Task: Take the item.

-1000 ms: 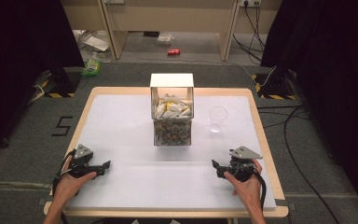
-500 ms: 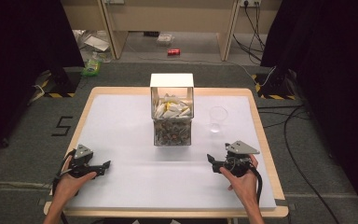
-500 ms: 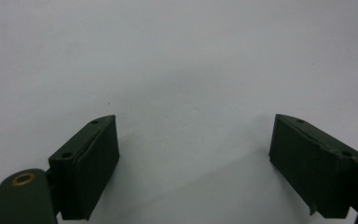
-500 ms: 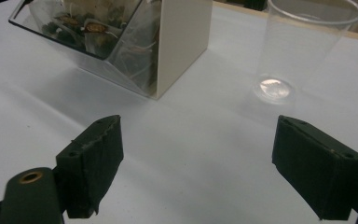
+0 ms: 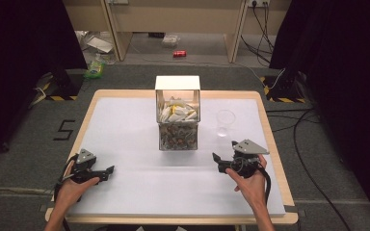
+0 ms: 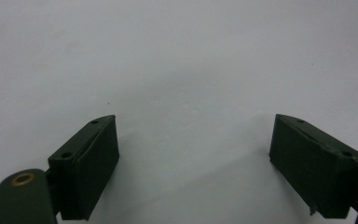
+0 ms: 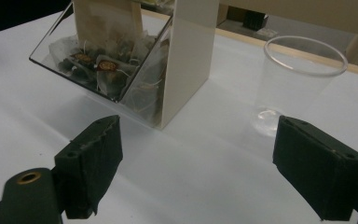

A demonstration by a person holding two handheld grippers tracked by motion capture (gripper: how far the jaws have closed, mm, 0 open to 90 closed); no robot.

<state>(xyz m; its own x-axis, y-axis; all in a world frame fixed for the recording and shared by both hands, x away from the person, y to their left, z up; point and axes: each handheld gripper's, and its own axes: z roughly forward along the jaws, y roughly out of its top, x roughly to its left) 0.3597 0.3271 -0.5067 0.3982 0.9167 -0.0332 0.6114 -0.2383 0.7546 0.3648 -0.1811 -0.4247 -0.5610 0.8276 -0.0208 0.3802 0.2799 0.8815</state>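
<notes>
Presently nothing has been picked up or moved, so the work stands at its very start. Nearest the person, the left gripper (image 5: 107,170) rests low over the bare white table (image 5: 125,125) at the near left; in the left gripper view its jaws stand wide apart with only plain surface between them. The right gripper (image 5: 216,159) sits at the near right, also released, jaws spread and empty; in the right gripper view it faces the tea bag dispenser (image 7: 135,60) and the clear plastic cup (image 7: 293,84).

Farther out, at mid-table, the dispenser (image 5: 177,113) stands upright with its stock of tea bags (image 5: 176,111) packed inside; through the slanted clear front, dark bags with small tags lie piled. The cup (image 5: 225,122) stands upright just to the dispenser's right, apart from it, and appears empty.

Judgement: no bag has been drawn out and none sits in the cup. Remaining, as it seems: close the right gripper's approach, take a bag at the dispenser's lower opening, and place it in the cup. The left gripper is well apart from both items and idle.
</notes>
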